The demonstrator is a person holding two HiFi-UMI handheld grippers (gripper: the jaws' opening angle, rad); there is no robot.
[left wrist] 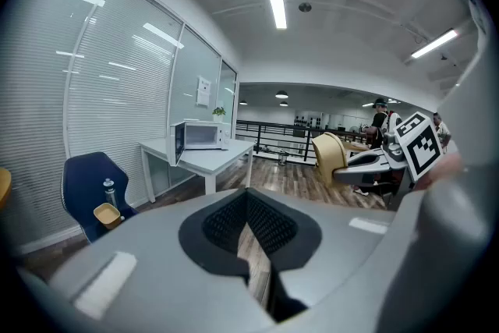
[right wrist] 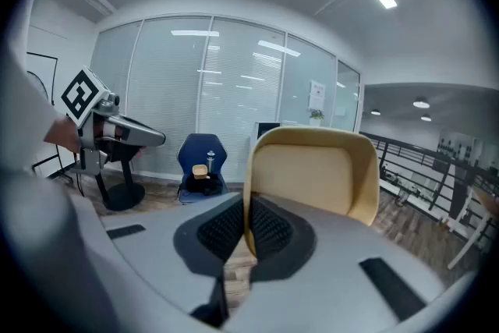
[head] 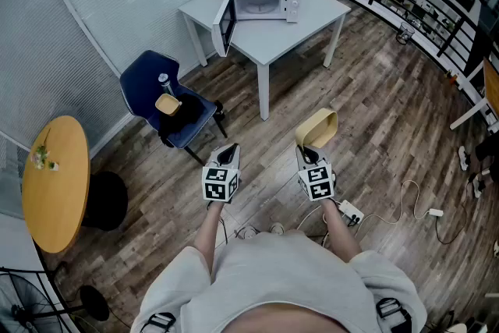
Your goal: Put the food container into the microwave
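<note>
You are in the carry step. Your right gripper [head: 309, 152] has its jaws closed on one wall of the tan food container [head: 320, 127]. The container hangs tipped on edge in the air above the wooden floor, well apart from the microwave [head: 269, 2]. Your left gripper [head: 225, 157] is beside it, with its jaws together and nothing between them. The microwave sits on the white surface [head: 316, 18] ahead of you with its door [head: 224, 26] swung open, so nothing appears to need opening first. Next, I judge, you should walk up to the surface, level the container so it goes in base down, and guide it through the opening clear of the door.
</note>
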